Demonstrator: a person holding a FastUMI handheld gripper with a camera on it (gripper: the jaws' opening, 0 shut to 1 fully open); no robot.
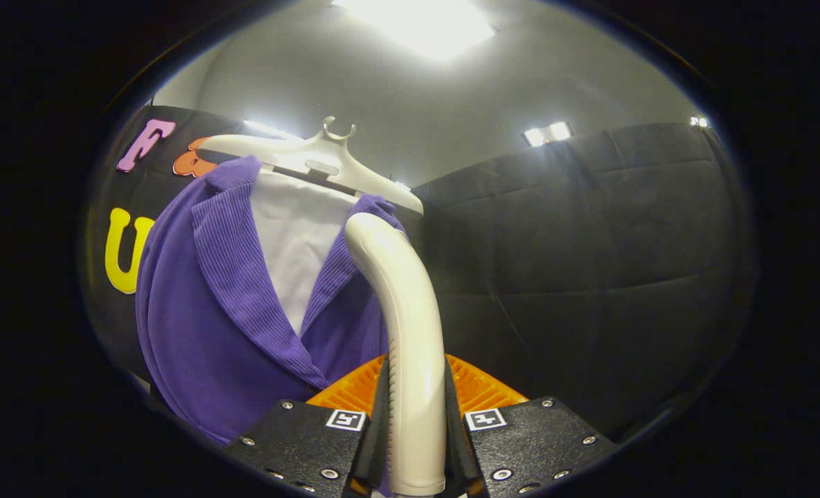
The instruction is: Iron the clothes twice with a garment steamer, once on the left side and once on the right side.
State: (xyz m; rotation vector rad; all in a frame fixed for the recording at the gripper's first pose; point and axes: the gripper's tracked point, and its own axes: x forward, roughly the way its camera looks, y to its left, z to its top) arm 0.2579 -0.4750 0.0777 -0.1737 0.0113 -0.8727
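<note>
A white garment steamer rises from between my fingers, its handle curving up toward the clothes. My gripper is shut on the steamer's handle, both fingers pressing its sides. Beyond the fingers hangs a purple corduroy jacket over a white shirt, both on a white hanger. The steamer's head sits against the jacket's right lapel, near the collar; where it touches is hidden behind the handle.
The booth's black padded wall stands to the right of and behind the clothes. Ceiling lights glow overhead.
</note>
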